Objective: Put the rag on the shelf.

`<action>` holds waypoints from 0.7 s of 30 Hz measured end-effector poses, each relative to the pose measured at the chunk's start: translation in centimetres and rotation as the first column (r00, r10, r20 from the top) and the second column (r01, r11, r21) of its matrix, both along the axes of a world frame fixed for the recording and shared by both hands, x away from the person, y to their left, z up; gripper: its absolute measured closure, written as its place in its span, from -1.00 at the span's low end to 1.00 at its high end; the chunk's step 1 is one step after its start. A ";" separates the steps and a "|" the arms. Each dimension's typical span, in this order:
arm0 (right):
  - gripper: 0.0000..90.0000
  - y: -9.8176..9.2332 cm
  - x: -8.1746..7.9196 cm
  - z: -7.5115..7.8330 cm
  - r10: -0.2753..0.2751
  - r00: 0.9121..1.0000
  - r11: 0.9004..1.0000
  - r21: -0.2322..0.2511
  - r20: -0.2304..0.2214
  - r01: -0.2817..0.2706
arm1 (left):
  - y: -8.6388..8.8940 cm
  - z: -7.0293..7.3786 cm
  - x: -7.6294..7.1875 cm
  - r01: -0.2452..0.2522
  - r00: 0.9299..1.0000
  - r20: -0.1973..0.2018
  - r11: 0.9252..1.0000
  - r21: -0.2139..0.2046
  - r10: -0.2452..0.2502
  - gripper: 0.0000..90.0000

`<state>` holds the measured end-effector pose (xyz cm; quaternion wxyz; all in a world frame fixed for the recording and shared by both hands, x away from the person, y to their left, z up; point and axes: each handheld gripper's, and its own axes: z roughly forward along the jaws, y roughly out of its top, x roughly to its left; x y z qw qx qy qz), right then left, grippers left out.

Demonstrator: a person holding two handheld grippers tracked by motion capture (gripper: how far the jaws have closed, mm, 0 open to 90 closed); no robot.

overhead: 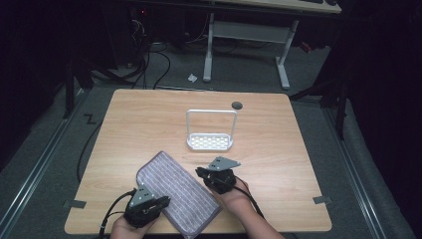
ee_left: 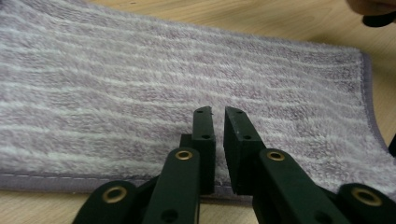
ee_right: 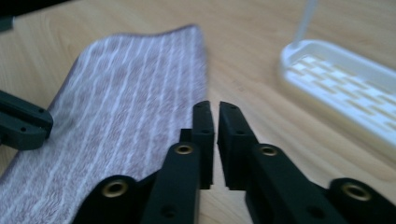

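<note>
A folded grey-purple striped towel [overhead: 176, 191] lies slantwise on the wooden table [overhead: 149, 124], near its front edge. My left gripper [overhead: 165, 201] is at the towel's near left edge. In the left gripper view its jaws [ee_left: 219, 112] stand almost together over the hem of the towel [ee_left: 140, 70], with nothing between them. My right gripper [overhead: 200, 173] hovers at the towel's right long edge. The right gripper view shows it [ee_right: 216, 106] shut and empty, just beside the edge of the towel [ee_right: 126, 93].
A white plastic rack [overhead: 211, 143] with a tall hoop handle stands mid-table behind the towel, and it appears close on the right as the rack [ee_right: 336, 79] in the right gripper view. A dark round hole [overhead: 237, 105] sits near the table's far edge. A desk frame [overhead: 246, 35] stands on the floor beyond.
</note>
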<state>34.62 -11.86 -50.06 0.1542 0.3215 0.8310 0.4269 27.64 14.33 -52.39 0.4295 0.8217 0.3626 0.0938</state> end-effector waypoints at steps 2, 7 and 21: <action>0.97 0.2 0.0 -0.2 0.008 1.000 1.000 -0.012 -0.005 -0.008 | -0.1 -0.2 0.0 0.002 1.000 -0.005 1.000 0.013 -0.002 0.89; 1.00 1.5 -1.0 -2.2 0.048 0.997 0.988 -0.143 -0.058 -0.056 | -0.4 -0.7 0.4 0.013 1.000 -0.028 1.000 0.025 -0.012 0.89; 0.95 -1.2 -4.9 -2.0 0.000 0.999 0.996 -0.094 -0.047 -0.004 | 0.4 -0.1 2.0 -0.062 0.998 0.025 0.998 -0.012 0.063 0.76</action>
